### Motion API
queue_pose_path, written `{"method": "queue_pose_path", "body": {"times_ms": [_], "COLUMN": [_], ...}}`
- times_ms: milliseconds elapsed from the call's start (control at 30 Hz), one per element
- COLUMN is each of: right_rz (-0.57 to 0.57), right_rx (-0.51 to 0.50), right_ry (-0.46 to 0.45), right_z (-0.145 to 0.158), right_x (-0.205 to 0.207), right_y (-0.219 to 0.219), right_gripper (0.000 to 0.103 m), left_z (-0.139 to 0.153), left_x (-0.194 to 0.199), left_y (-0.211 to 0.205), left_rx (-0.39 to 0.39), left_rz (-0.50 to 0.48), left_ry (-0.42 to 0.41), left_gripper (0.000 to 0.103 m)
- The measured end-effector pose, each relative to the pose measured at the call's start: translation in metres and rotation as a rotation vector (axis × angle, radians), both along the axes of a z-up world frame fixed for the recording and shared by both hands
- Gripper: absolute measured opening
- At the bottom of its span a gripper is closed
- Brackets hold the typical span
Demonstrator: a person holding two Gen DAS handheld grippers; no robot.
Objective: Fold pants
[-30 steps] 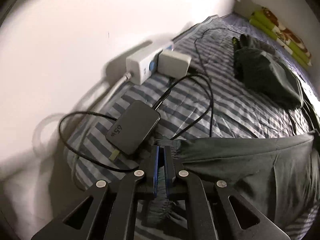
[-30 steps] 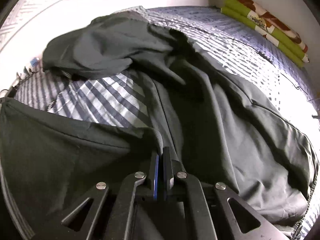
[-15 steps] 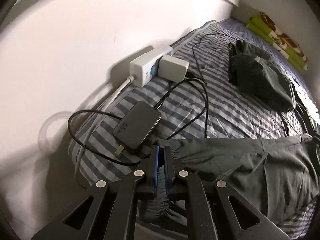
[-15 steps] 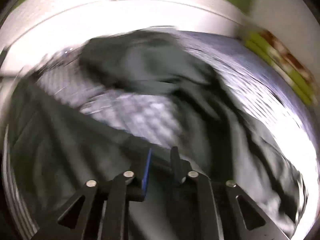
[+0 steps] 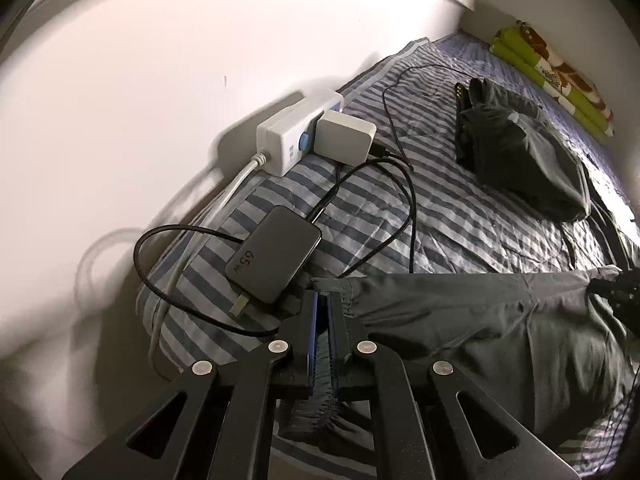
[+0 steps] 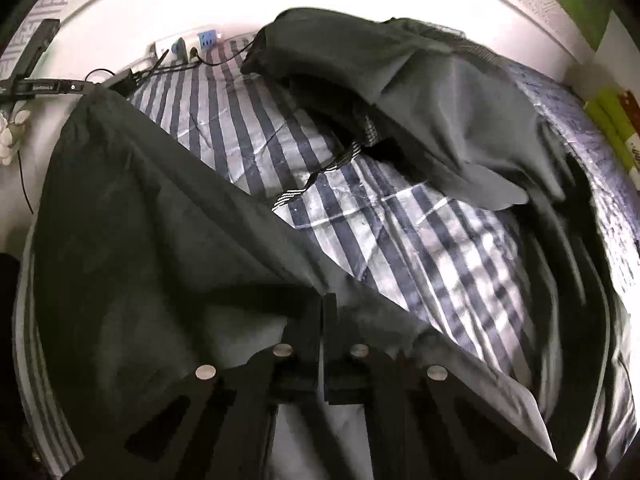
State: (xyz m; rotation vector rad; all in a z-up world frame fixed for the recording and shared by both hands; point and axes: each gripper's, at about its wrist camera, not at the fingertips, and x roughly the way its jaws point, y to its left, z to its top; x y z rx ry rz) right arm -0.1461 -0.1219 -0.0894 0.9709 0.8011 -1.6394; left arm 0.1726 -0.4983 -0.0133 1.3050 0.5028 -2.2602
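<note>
dark grey-green pants [image 5: 500,332], blue-striped sheet [image 5: 460,216], seemingly

pants [image 5: 500,320] | dark grey-green, thin fabric | elastic waistband stretched taut, one corner lifted | rest spread crumpled over striped bed [image 5: 460,220] | not yet folded

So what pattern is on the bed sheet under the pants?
Blue-grey and white stripes on the bed sheet, clearest in the left wrist view.

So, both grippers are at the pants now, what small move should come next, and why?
Probably draw the right gripper away from the left gripper to stretch the waistband. Both look shut on the dark pants, whose fabric between them is creased on the striped sheet.
</note>
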Motion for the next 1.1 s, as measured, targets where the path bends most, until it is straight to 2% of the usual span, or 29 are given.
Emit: {"method": "queue_pose_path", "body": {"times_ms": [167, 200, 367, 467, 533, 600, 667, 733, 800, 867, 933, 1000, 1033, 1100], "right_rz": [-0.005, -0.003, 0.026, 0.033, 0.015, -0.009, -0.028, -0.039, -0.043, -0.049, -0.050, -0.055, -0.059, -0.065], "right_rx": [-0.078, -0.091, -0.159, -0.187, -0.165, -0.126, -0.078, -0.036, -0.012, 0.006, 0.013, 0.015, 0.013, 0.012], "right_ry": [-0.002, 0.009, 0.047, 0.074, 0.106, 0.128, 0.138, 0.153, 0.152, 0.145, 0.139, 0.128, 0.122, 0.109], "right_z": [0.038, 0.045, 0.100, 0.119, 0.117, 0.107, 0.090, 0.075, 0.066, 0.056, 0.052, 0.048, 0.047, 0.043], "right_x": [0.014, 0.018, 0.042, 0.051, 0.050, 0.048, 0.045, 0.042, 0.041, 0.037, 0.035, 0.032, 0.030, 0.027], "right_y": [0.026, 0.031, 0.065, 0.074, 0.066, 0.057, 0.046, 0.038, 0.036, 0.033, 0.032, 0.032, 0.033, 0.032], "right_gripper": [0.000, 0.000, 0.000, 0.000, 0.000, 0.000, 0.000, 0.000, 0.000, 0.000, 0.000, 0.000, 0.000, 0.000], "left_z": [0.024, 0.031, 0.073, 0.082, 0.075, 0.059, 0.041, 0.018, -0.001, -0.016, -0.025, -0.033, -0.036, -0.042], "left_x": [0.019, 0.025, 0.067, 0.079, 0.075, 0.059, 0.039, 0.014, -0.003, -0.016, -0.023, -0.026, -0.027, -0.029], "left_y": [0.012, 0.017, 0.033, 0.036, 0.032, 0.029, 0.029, 0.028, 0.026, 0.023, 0.023, 0.026, 0.026, 0.028], "left_rx": [-0.019, -0.024, -0.065, -0.075, -0.042, 0.033, 0.010, 0.015, 0.021, 0.017, 0.020, 0.003, -0.003, -0.002], "left_rz": [-0.009, -0.011, 0.006, -0.006, 0.002, -0.034, -0.056, -0.089, -0.101, -0.108, -0.121, -0.140, -0.148, -0.165], "left_ry": [0.029, 0.036, 0.082, 0.084, 0.084, 0.075, 0.035, -0.004, -0.025, -0.033, -0.037, -0.049, -0.054, -0.056], "left_gripper": [0.005, 0.000, 0.000, 0.000, 0.000, 0.000, 0.003, 0.008, 0.024, 0.031, 0.034, 0.046, 0.048, 0.051]}}
